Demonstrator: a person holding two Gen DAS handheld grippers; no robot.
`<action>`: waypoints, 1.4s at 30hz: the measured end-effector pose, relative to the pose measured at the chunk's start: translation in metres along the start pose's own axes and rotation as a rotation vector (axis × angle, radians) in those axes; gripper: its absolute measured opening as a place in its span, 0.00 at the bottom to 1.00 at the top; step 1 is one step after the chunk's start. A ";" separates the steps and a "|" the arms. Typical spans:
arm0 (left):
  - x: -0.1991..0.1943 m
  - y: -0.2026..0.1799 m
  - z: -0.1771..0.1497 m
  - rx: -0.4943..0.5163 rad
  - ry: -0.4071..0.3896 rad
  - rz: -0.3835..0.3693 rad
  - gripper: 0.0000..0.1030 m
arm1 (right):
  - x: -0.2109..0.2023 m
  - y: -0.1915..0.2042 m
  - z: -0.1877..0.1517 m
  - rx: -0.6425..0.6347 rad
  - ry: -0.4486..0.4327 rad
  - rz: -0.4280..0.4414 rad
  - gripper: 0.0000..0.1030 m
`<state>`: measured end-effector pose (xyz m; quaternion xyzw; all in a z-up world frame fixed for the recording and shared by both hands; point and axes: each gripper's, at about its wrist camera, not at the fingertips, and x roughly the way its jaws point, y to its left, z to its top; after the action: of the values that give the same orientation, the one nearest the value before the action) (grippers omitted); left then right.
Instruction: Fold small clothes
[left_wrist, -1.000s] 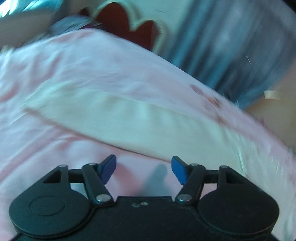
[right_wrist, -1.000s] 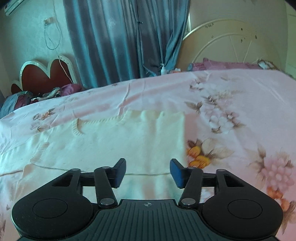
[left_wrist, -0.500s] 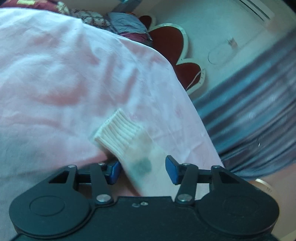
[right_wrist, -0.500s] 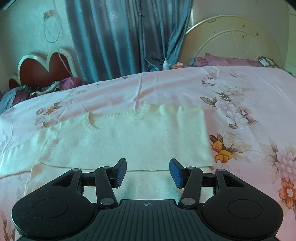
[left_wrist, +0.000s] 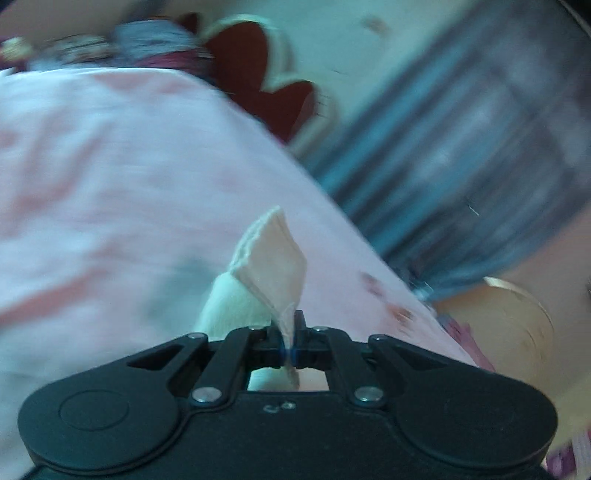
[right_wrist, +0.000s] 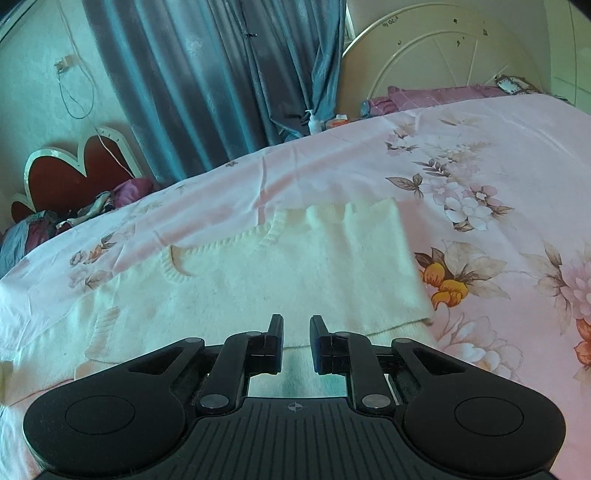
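Note:
A small cream knit sweater (right_wrist: 258, 273) lies flat on the pink floral bedsheet (right_wrist: 498, 166), neckline toward the far side, its right part folded over the body. My left gripper (left_wrist: 290, 345) is shut on the sweater's sleeve cuff (left_wrist: 273, 258), which stands up between the jaws above the sheet (left_wrist: 110, 184). My right gripper (right_wrist: 296, 341) hovers low over the sweater's near edge, jaws narrowed to a small gap with nothing between them.
Blue curtains (right_wrist: 221, 74) and a red heart-shaped headboard (right_wrist: 74, 166) stand beyond the far bed edge, with a pile of clothes (right_wrist: 74, 218) at the far left. A white metal bed frame (right_wrist: 443, 55) and purple pillow (right_wrist: 436, 94) lie at the back right.
My left gripper closed on the sleeve cuff and lifted it off the sheet. My right gripper's jaws narrowed from wide open to a small gap and moved slightly nearer the sweater.

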<state>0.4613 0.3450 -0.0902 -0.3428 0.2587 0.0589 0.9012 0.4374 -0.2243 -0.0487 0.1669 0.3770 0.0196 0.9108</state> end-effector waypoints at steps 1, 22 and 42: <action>0.005 -0.020 -0.005 0.037 0.020 -0.030 0.03 | 0.000 -0.001 -0.001 0.002 -0.002 -0.001 0.16; 0.079 -0.255 -0.221 0.708 0.452 -0.339 0.68 | -0.021 -0.034 0.006 0.104 -0.026 0.064 0.31; 0.019 -0.122 -0.141 0.438 0.331 -0.051 0.53 | 0.070 0.044 -0.014 -0.021 0.209 0.263 0.09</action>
<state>0.4521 0.1596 -0.1177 -0.1511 0.4003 -0.0782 0.9005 0.4819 -0.1672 -0.0917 0.2022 0.4445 0.1597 0.8580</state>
